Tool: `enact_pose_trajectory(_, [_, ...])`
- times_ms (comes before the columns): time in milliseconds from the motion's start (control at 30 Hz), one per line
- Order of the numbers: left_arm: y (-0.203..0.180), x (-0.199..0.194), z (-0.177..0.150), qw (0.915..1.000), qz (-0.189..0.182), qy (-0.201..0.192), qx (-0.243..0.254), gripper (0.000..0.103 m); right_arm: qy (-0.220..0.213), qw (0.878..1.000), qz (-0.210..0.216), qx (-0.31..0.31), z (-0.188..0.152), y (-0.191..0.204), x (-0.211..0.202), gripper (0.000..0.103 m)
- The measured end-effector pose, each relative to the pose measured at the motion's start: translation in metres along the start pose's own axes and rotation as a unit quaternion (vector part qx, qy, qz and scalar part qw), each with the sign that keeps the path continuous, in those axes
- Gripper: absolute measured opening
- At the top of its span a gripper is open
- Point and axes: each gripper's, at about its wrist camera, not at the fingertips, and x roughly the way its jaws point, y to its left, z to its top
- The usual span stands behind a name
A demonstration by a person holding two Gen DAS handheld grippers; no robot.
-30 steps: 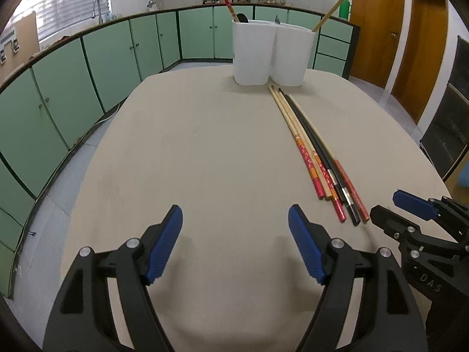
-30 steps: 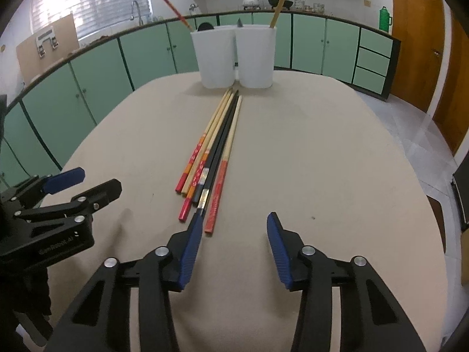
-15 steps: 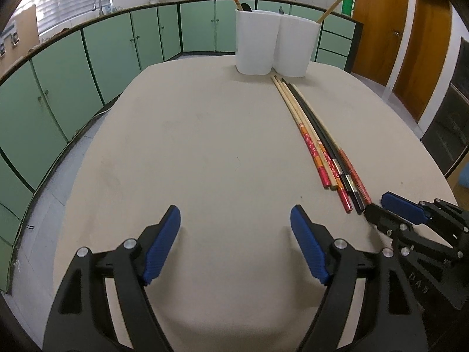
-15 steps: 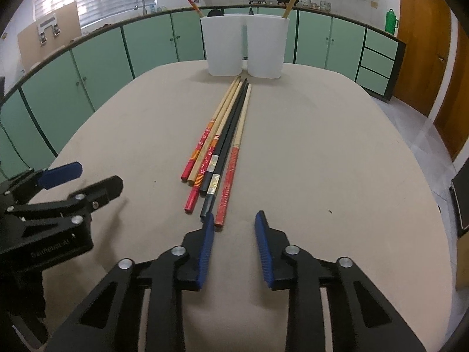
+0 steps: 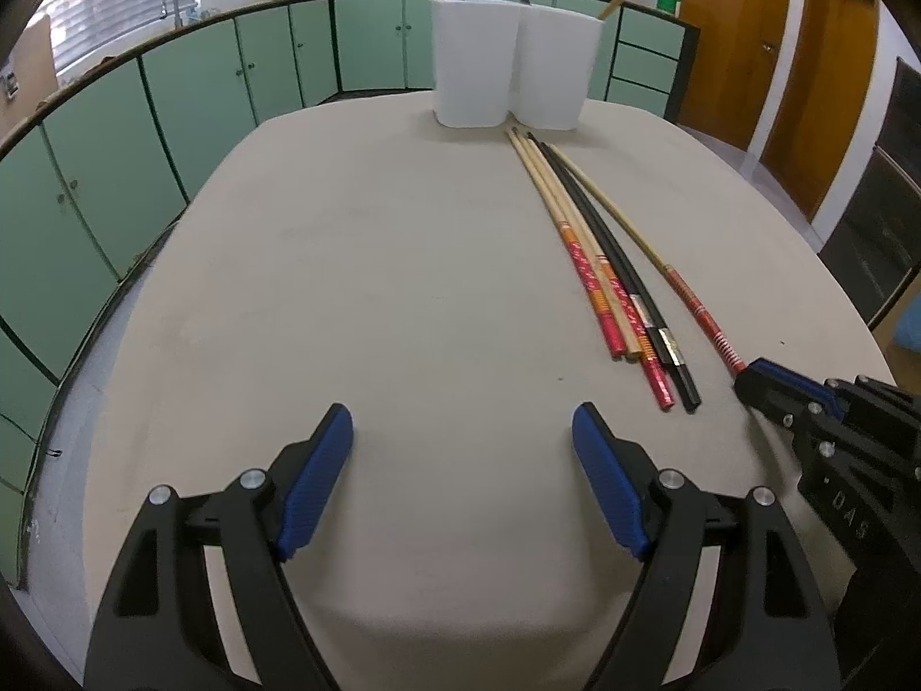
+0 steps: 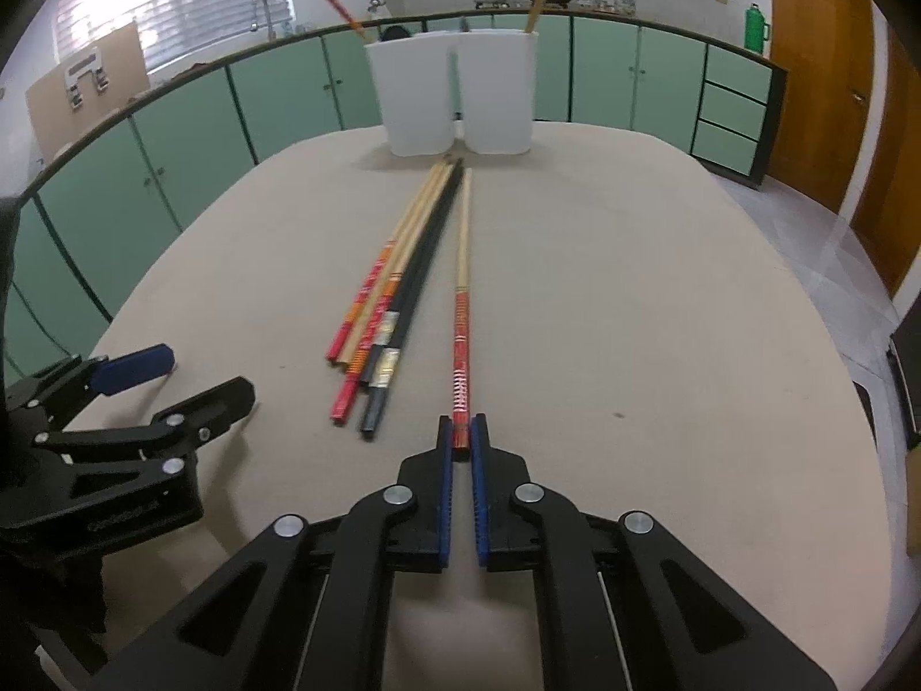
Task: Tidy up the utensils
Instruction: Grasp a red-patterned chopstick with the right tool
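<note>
Two white holders [image 6: 457, 95] stand side by side, touching, at the top centre of the right wrist view, on the far end of the beige table [image 6: 633, 299]; a red-tipped stick leans out of the left one and a plain wooden stick out of the right one; below them, in mid-frame, a bundle of chopsticks [image 6: 397, 293] lies lengthwise on the table, red, orange and black ends toward the camera; just right of the bundle, apart from it, a single red-ended chopstick [image 6: 462, 299] runs straight down the frame, and its near end sits between the blue pads of the right gripper [image 6: 460, 437], whose jaws are clenched on it, at lower centre; the left gripper [image 5: 460, 437] fills the bottom of the left wrist view, jaws spread wide with nothing between them, above bare tabletop; in that view the bundle and the single chopstick lie in the right half of the frame; green cabinets [image 5: 190, 92] curve across the upper left; wooden doors [image 5: 777, 46] stand at upper right.
</note>
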Motion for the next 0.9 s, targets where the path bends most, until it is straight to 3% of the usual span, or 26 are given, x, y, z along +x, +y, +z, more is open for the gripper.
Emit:
enact_pose_trajectory(533, [-0.034, 0.011, 0.008, 0.9998, -0.019, 0.005, 0.007, 0.076, -0.001, 1.0, 0.004, 0.01, 0.002, -0.018, 0.002, 0.006])
enact_pose_trajectory(700, [-0.031, 0.007, 0.008, 0.9984, -0.052, -0.003, -0.021, 0.075, -0.001, 1.0, 0.005, 0.013, 0.002, -0.019, 0.002, 0.006])
enact_pose_trajectory(900, [-0.018, 0.01, 0.013, 0.9989, -0.031, -0.001, -0.036, 0.072, -0.001, 1.0, 0.008, 0.016, 0.003, -0.021, 0.002, 0.006])
